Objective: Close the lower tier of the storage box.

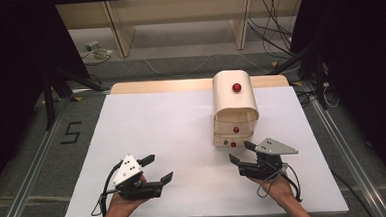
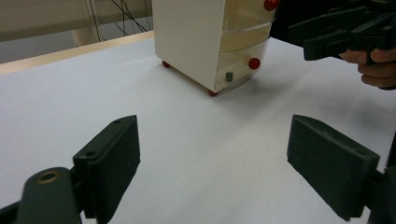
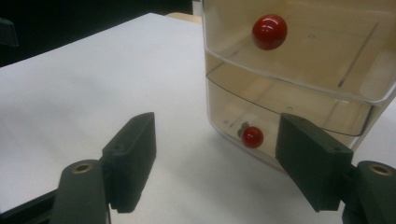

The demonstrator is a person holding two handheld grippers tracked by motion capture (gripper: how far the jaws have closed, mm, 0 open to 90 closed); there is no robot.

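While I hold both grippers low over the white table, the small drawer cabinet stands on the far right part of it, in front of my right hand. It is a cream cabinet with a rounded top and clear drawers, and each drawer has a red knob. From above I see one red knob on the top, one in the middle and one at the bottom.

My right gripper is just before the front of the cabinet, near the lowest drawer, and it does not touch it. In the right gripper view its jaws stand wide apart and nothing is between the pads. The bottom knob shows in the gap between them, but farther off, and the knob of the drawer above is higher in that view. A small grey thing lies inside the lowest drawer, just behind its knob; I cannot tell what it is.

My left gripper is at the near left part of the table, well apart from the cabinet. Its jaws are also wide and empty, with bare white table between them. In the left gripper view the cabinet stands beyond them on small red feet, and my right hand with its gripper comes in at the upper right.
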